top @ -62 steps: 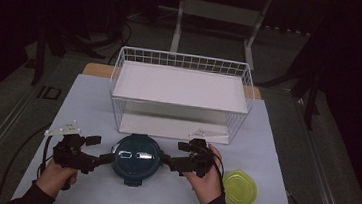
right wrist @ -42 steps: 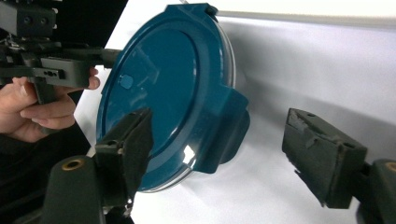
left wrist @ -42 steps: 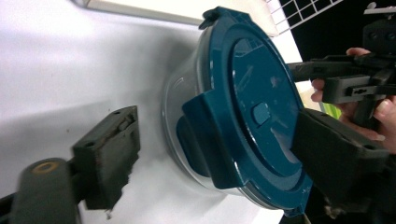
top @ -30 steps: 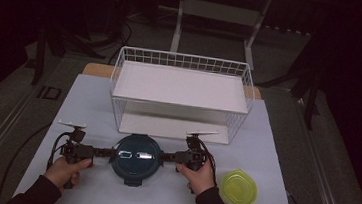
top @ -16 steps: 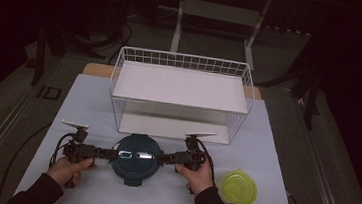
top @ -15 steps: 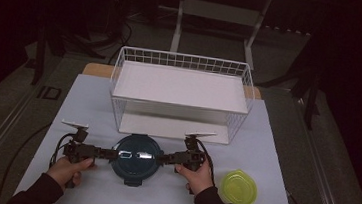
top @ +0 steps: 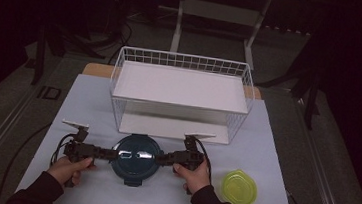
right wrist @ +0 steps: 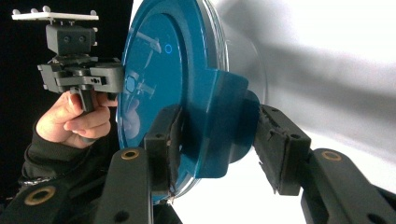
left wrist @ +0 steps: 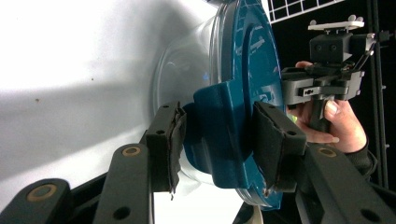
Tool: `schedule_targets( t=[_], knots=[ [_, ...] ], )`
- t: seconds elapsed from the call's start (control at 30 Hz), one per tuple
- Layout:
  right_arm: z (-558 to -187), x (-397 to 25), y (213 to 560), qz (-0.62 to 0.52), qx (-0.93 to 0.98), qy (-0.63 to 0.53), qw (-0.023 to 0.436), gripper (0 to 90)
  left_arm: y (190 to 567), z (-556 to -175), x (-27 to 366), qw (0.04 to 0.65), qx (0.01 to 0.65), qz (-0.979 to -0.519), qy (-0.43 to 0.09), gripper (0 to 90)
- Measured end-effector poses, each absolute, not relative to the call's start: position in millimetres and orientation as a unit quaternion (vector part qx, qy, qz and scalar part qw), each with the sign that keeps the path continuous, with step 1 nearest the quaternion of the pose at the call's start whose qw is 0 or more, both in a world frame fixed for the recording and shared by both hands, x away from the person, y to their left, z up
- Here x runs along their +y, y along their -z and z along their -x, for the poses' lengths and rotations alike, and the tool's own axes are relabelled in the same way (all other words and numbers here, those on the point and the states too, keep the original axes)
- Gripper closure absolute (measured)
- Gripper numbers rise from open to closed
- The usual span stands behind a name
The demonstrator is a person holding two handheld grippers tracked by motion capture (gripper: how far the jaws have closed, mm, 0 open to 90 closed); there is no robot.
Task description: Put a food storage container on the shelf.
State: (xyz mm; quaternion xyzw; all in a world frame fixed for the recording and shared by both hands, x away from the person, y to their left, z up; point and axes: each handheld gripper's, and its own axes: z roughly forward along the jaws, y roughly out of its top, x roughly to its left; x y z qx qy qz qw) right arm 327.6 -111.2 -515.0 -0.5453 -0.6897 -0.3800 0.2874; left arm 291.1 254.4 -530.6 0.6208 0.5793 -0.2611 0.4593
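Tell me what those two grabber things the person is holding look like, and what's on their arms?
Both the left gripper and the right gripper are black, each with two chunky jaws lined with dark, rough pads and round brass-coloured rivets. A pale flat plate sits on top of each one, and a black cable loops off the left one. The person wears dark long sleeves that reach the wrists.

Two hand-held grippers, left (top: pixel 105 153) and right (top: pixel 162 159), black with angular bodies; each carries a pale flat plate on top and trails a black cable; brass-coloured rivets stud the jaw arms; the person wears dark sleeves (top: pixel 34 196).
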Motion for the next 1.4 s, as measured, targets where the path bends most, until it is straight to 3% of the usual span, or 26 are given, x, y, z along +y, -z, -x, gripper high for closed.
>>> schedule_targets(
  t=[0.87,1.4],
  knots=[
    [-322.0,-112.8,504.0,0.537,-0.702,0.375,0.28,55.5,517.4,-275.2,249.3,0.472,0.586,-0.614,0.237,56.2],
    [-320.4,-123.6,469.6,0.523,-0.711,0.399,0.249,55.4,485.7,-279.1,239.4,0.493,0.561,-0.624,0.23,56.6]
  ],
)
